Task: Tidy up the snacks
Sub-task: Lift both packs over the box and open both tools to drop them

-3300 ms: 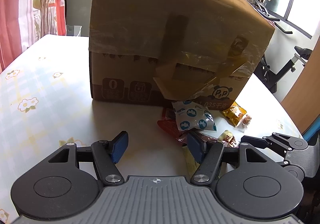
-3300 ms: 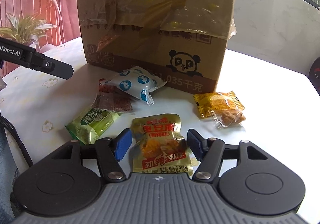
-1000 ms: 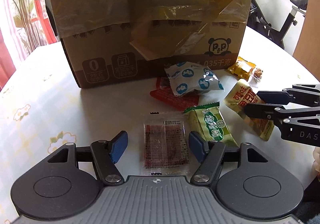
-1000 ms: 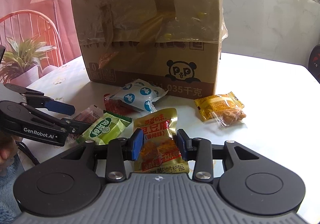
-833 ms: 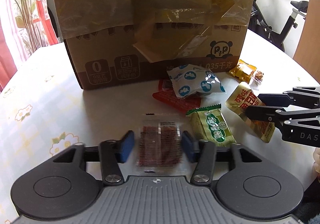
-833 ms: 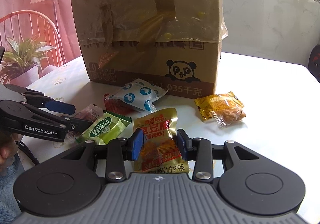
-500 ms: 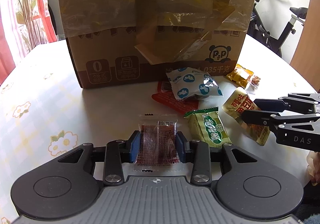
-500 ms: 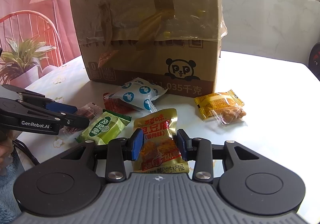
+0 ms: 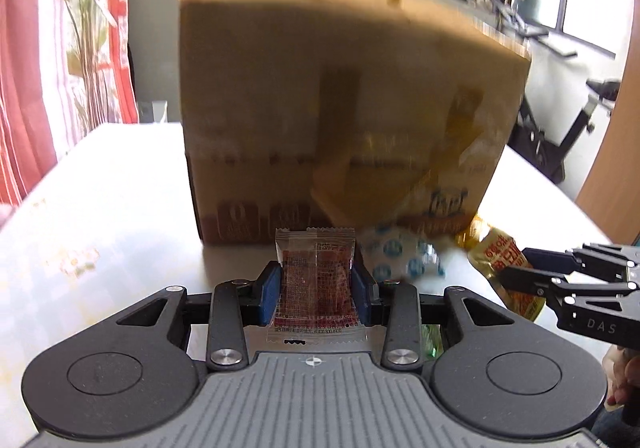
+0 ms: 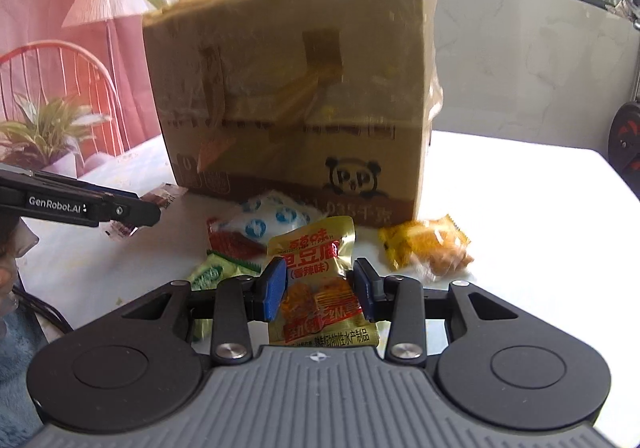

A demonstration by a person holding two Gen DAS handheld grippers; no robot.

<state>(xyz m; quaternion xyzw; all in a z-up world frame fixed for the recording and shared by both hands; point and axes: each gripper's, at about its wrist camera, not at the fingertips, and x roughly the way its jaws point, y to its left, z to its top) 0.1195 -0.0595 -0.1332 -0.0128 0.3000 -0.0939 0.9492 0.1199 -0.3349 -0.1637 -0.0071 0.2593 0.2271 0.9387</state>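
A: In the left wrist view, what does the left hand-held gripper (image 9: 316, 290) hold?

B: Its blue pads (image 9: 269, 292) are clamped on a clear flat packet of dark red dried snack (image 9: 316, 288), carried clear of the pale worktop (image 9: 100, 215). Behind it stands the tall brown cardboard box wrapped in clear tape (image 9: 344, 103), blurred. A white pouch with blue dots (image 9: 400, 254) lies at the box's foot, and the right hand-held gripper (image 9: 516, 268) comes in from the right edge, pinching a gold foil packet with red lettering (image 9: 502, 254).

A: And the right wrist view?

B: The right hand-held gripper (image 10: 320, 286) is closed on that gold foil packet (image 10: 320, 288), which stands up between the pads. On the worktop (image 10: 520, 183) beyond lie a green packet (image 10: 212, 274), a red packet (image 10: 232, 242) under the white dotted pouch (image 10: 276, 217), and a yellow-orange wrapper (image 10: 424, 246) to the right, all just before the box (image 10: 296, 95). At the left, the left hand-held gripper (image 10: 136, 213) holds the clear packet (image 10: 164, 195) above the worktop.
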